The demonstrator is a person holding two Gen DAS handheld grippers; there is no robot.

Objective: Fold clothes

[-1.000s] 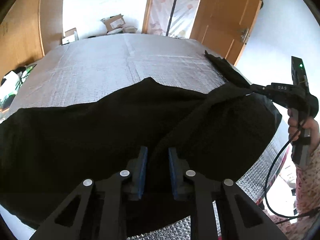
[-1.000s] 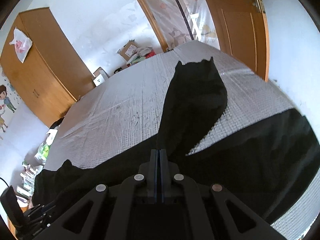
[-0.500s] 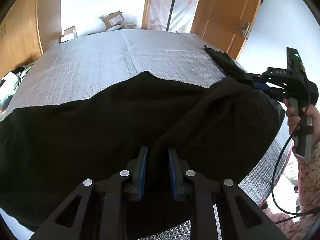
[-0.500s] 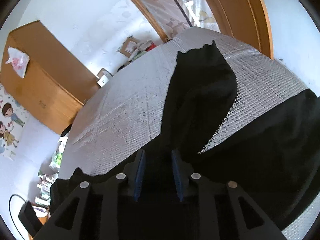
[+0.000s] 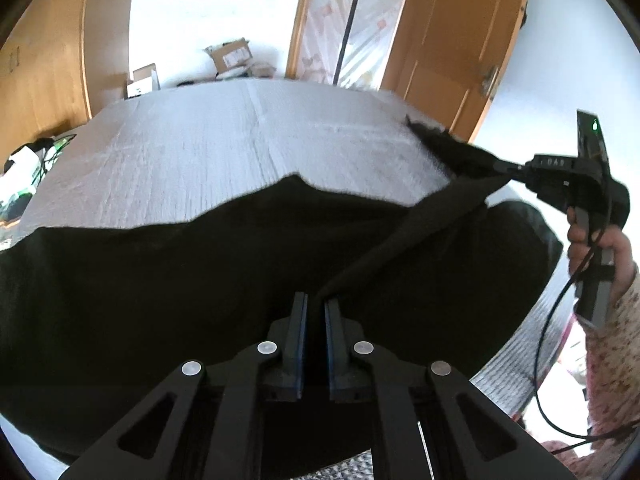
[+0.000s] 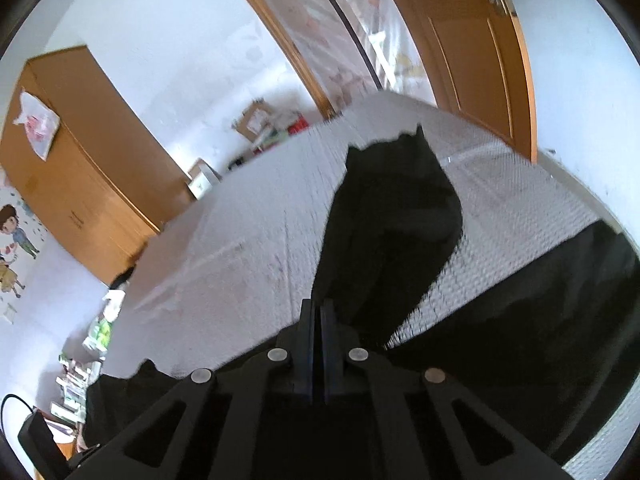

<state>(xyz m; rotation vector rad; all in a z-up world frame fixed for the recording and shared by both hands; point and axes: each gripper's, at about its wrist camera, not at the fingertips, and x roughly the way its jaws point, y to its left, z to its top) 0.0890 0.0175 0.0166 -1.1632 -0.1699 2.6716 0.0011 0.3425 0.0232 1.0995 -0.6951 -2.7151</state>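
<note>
Left gripper (image 5: 316,312): I see it pinching a fold of the black garment (image 5: 160,280).
Right gripper (image 6: 318,320): clamped on the garment's edge.
Garment: spread under both grippers on the silver-covered bed (image 5: 240,140), one part ahead of my right gripper.

Two grippers pinching a black garment over a silver-quilted bed

The left gripper (image 5: 316,312) is clamping a taut ridge of the black garment (image 5: 180,280), while the right gripper (image 5: 508,168), gripped in a hand (image 5: 592,244), is nipping a raised fold near the wooden door (image 5: 452,48), above the bed (image 5: 240,140).
</note>
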